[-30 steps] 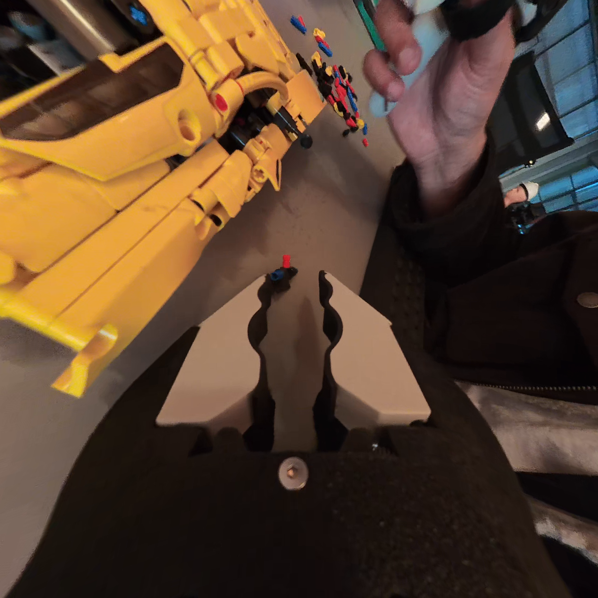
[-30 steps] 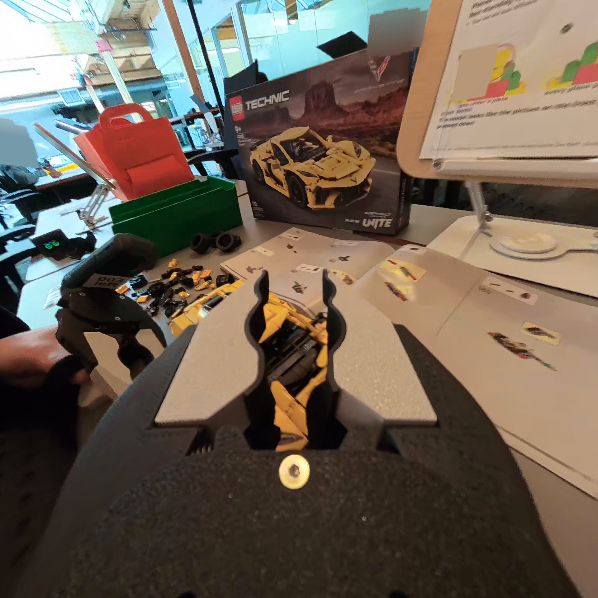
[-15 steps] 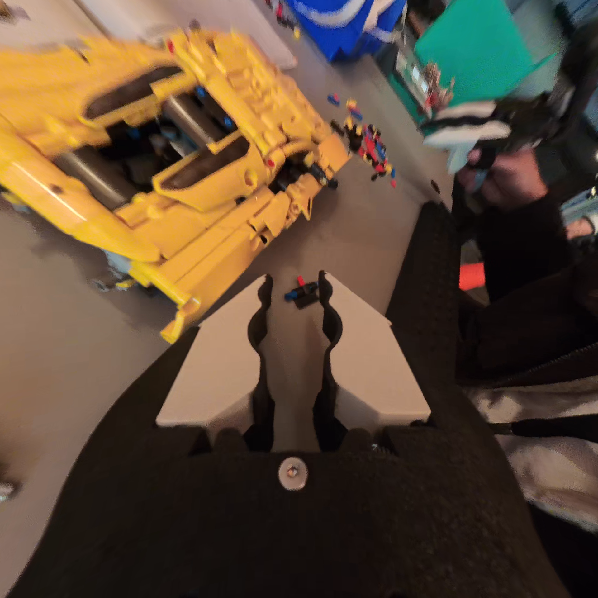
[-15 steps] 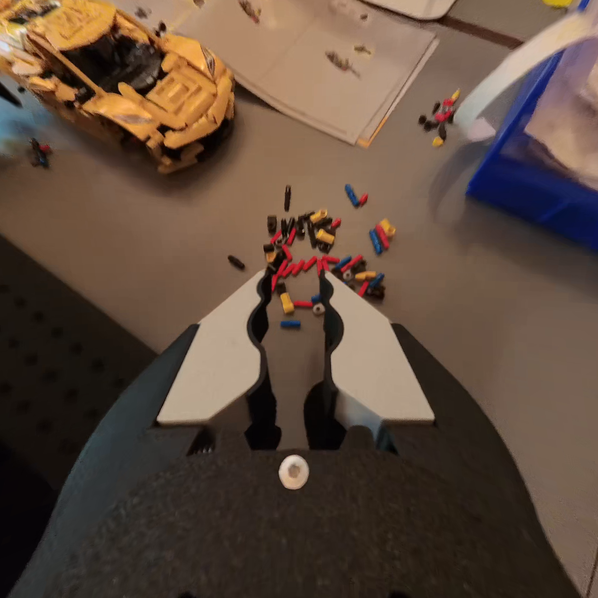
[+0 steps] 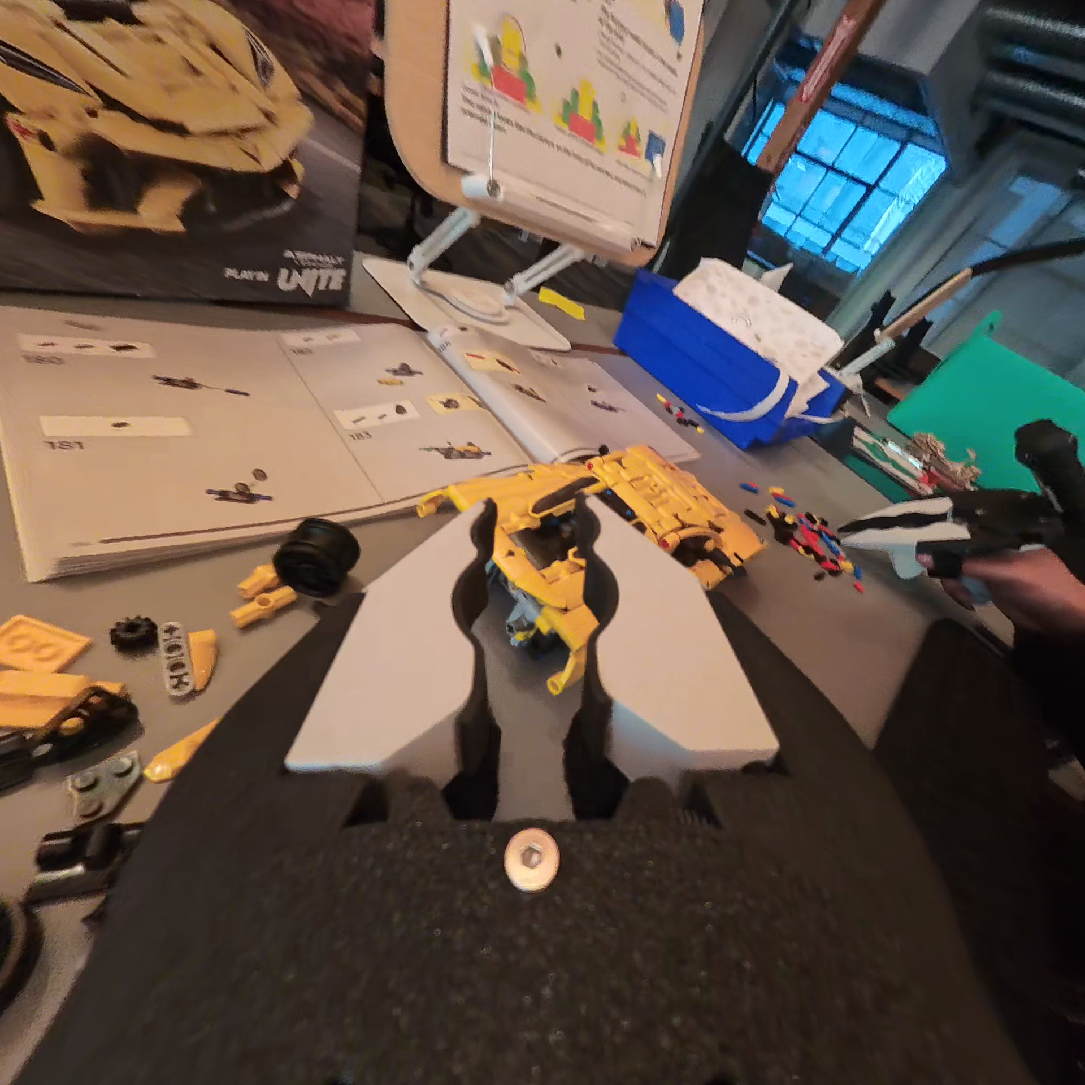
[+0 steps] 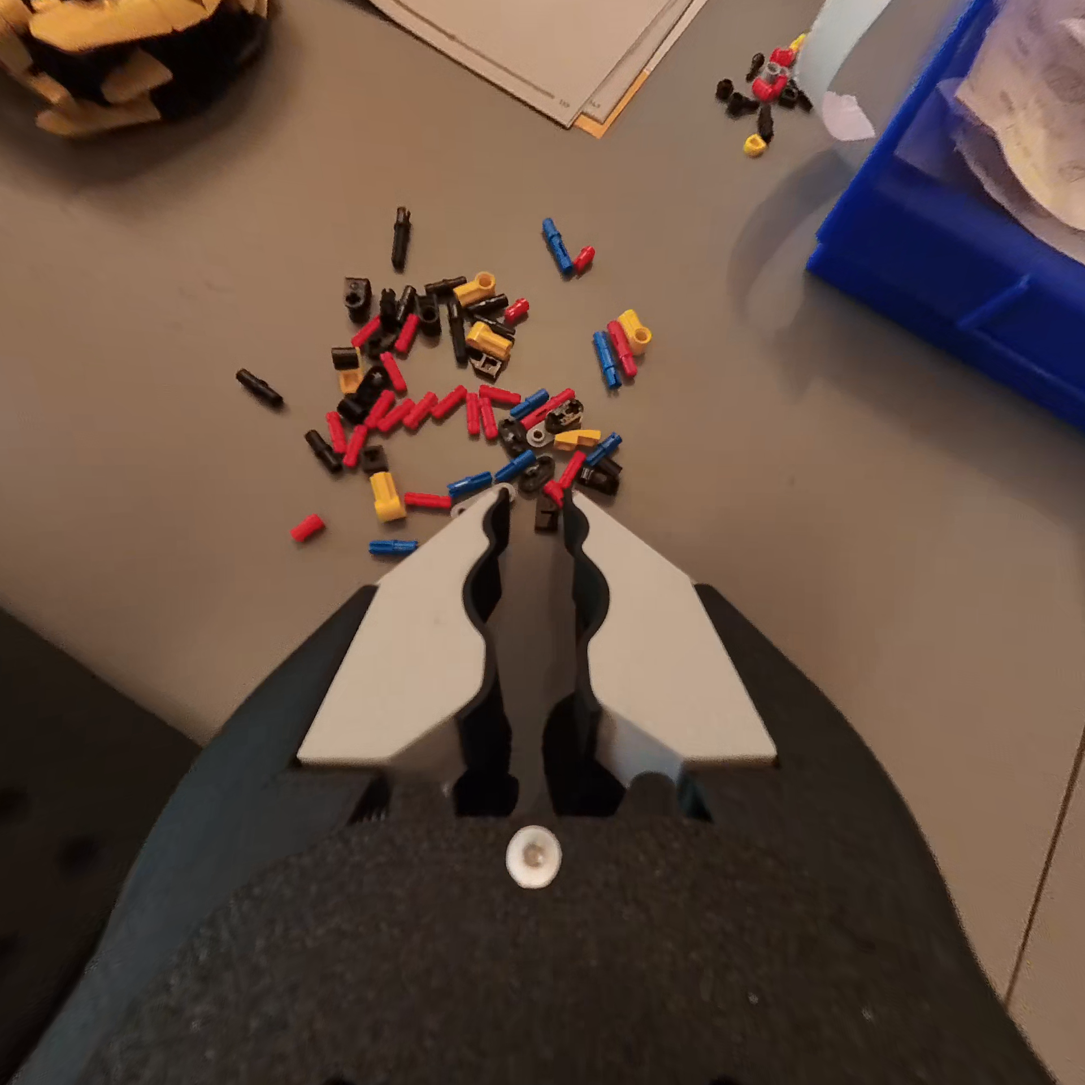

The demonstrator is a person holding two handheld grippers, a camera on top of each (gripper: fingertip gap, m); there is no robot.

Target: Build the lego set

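The partly built yellow lego car [image 5: 640, 505] stands on the grey table just beyond my left gripper [image 5: 533, 509], which is open, empty and held above the table. My right gripper [image 6: 535, 498] hangs low over a pile of small red, blue, black and yellow pins and connectors [image 6: 446, 387]. Its jaws are narrowed but still apart, with a small black piece [image 6: 546, 514] lying between the tips. In the left wrist view the right gripper [image 5: 904, 531] shows at the far right, beside the same pile [image 5: 816, 540]. The car's edge also shows in the right wrist view [image 6: 117, 64].
An open instruction booklet [image 5: 235, 423] lies behind the car, with the set's box [image 5: 147, 147] and a sheet stand [image 5: 546, 117] beyond. A blue bin [image 6: 969, 246] stands right of the pile. A black wheel [image 5: 317, 555] and loose yellow parts [image 5: 35, 693] lie at the left. Some 50 cm of space lies between my two pairs of fingers. The right gripper is farther from the black wheel [image 5: 317, 555], some 50 cm, than the left, some 9 cm.
My left gripper has tilted up from looking down at the table to looking across it. My right gripper has come down to the pin pile and its jaws have narrowed.
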